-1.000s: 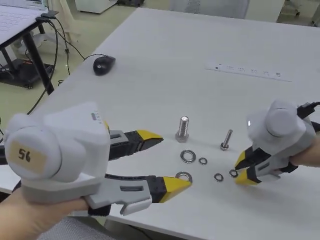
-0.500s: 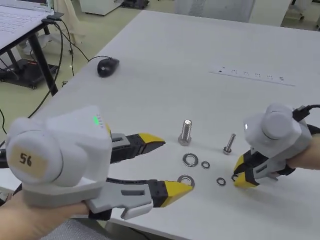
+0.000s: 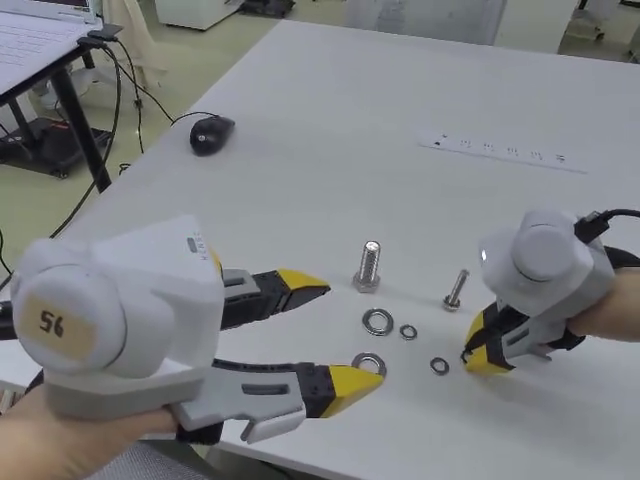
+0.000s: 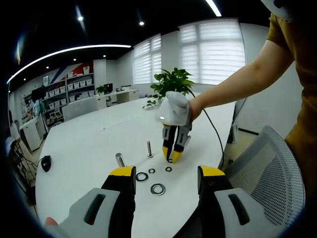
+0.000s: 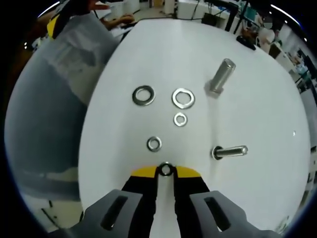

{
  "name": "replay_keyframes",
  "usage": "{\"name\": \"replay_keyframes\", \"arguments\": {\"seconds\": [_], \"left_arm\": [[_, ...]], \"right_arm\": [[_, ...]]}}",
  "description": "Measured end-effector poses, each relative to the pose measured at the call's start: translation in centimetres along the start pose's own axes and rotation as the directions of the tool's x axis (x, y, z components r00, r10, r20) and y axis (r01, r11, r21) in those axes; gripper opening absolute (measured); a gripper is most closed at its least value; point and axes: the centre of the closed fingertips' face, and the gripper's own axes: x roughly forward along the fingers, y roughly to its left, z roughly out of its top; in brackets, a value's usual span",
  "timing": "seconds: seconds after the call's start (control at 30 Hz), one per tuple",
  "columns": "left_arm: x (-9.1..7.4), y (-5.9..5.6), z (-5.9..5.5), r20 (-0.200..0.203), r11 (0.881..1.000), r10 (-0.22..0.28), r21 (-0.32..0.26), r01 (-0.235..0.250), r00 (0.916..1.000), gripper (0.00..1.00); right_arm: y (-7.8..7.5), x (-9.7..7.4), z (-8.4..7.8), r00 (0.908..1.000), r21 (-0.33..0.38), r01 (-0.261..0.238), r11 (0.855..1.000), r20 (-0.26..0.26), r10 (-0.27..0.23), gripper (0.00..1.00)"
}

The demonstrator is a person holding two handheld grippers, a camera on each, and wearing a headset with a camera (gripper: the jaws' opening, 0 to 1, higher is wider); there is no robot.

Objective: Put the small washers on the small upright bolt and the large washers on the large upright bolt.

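Right claw [image 5: 166, 173] pinches small washer [image 5: 162, 169]; left claw [image 3: 350, 333] sticker [image 3: 50, 322] reads "56".

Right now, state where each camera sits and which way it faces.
Head view: on the headset, down at the table, left gripper and right gripper.
Left gripper view: along its open fingers toward the right gripper and arm.
Right gripper view: down at the table; its fingers hold a small washer.
All share: large bolt, small bolt.

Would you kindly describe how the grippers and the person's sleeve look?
Both grippers have pale grey housings, black jaw links and yellow tips. The left gripper bears a tan label reading 56; the right gripper trails a black cable. The sleeve is mustard.
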Motion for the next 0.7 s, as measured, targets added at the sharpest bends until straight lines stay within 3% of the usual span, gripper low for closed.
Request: {"name": "replay_keyframes", "arguments": {"seconds": [0.17, 0.53, 0.7], "left_arm": [[0.2, 0.0, -0.3, -0.005, 1.0, -0.003, -0.004, 0.003, 1.0, 0.49], [0.5, -0.1, -0.2, 0.004, 1.0, -0.008, -0.009, 0.008, 1.0, 0.49], [0.7, -0.2, -0.1, 0.011, 1.0, -0.015, -0.012, 0.015, 0.9998, 0.49]], "right_arm": [[-0.3, -1.4, 0.9, 0.9998, 0.002, 0.005, 1.0, 0.021, -0.005, 0.12], [-3.4, -7.2, 2.3, 0.9926, -0.003, 0.108, 0.994, 0.056, -0.108, 0.12], [-4.8, -8.1, 3.4, 0.9875, -0.011, 0.141, 0.99, 0.072, -0.14, 0.12]]}}
